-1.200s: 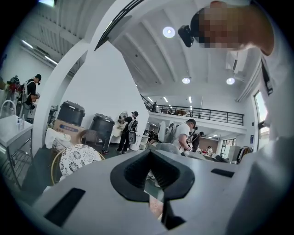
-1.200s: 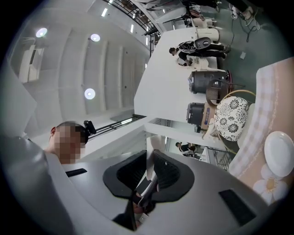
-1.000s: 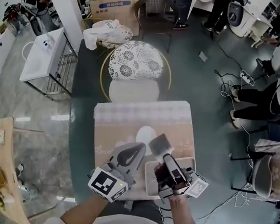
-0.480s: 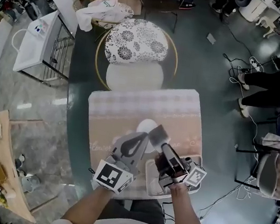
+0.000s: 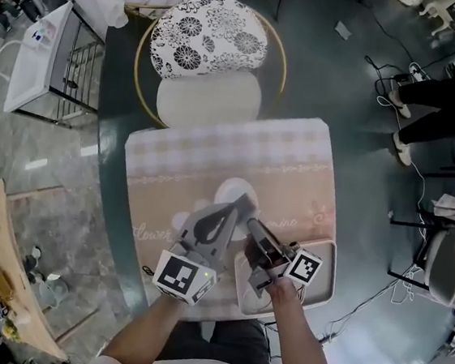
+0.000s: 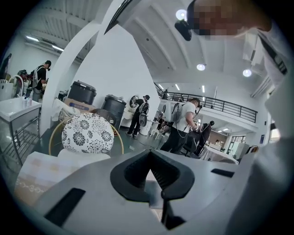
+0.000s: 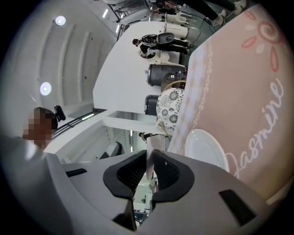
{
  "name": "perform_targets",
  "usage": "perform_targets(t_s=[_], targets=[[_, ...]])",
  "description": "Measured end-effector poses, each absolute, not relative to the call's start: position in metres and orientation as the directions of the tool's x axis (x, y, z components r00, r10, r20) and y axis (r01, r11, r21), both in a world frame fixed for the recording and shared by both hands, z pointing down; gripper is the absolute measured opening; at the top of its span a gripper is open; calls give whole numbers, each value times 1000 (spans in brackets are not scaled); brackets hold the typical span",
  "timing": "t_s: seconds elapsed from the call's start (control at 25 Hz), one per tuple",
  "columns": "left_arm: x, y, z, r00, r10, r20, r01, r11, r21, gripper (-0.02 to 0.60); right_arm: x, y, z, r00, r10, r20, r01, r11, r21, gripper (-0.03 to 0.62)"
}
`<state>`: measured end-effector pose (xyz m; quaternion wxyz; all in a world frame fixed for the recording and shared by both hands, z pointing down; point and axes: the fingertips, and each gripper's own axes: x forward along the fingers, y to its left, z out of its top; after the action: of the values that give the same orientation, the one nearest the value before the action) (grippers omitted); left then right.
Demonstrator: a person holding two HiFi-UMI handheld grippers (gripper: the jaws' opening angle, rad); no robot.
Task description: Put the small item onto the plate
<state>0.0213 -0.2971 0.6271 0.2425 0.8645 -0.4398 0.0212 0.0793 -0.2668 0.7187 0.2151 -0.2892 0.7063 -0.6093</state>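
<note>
Grey flat item (image 7: 151,141) pinched edge-on in R gripper (image 7: 149,151); L gripper (image 6: 149,151) jaws together, empty. Risk: thin grip slips, item misses plate (image 7: 206,147).

Bright, even light is given by round ceiling lamps (image 6: 200,67), seen as glare spots in both gripper views; pale reflections are laid on the glossy floor (image 5: 37,165) left of the tablecloth (image 5: 214,155); only soft shadows are cast on that tablecloth; both gripper views are bowed and blackened at the edges; the small item (image 7: 149,160) is blurred.
</note>
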Motion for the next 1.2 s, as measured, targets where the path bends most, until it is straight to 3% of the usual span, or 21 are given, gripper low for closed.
perform_targets(t_s=[0.8,0.96,1.2], targets=[[27,-297,666,612,-730,306,-779,-488,394,5,76,-259,796,-728,-590,350,-352,-117,-929,57],[29,-297,665,612,-728,309,-779,-490,390,5,75,-260,802,-705,-547,452,-469,-119,-875,58],[28,-296,663,603,-731,320,-789,-486,376,5,71,-253,811,-634,-412,655,-731,42,-681,95]])
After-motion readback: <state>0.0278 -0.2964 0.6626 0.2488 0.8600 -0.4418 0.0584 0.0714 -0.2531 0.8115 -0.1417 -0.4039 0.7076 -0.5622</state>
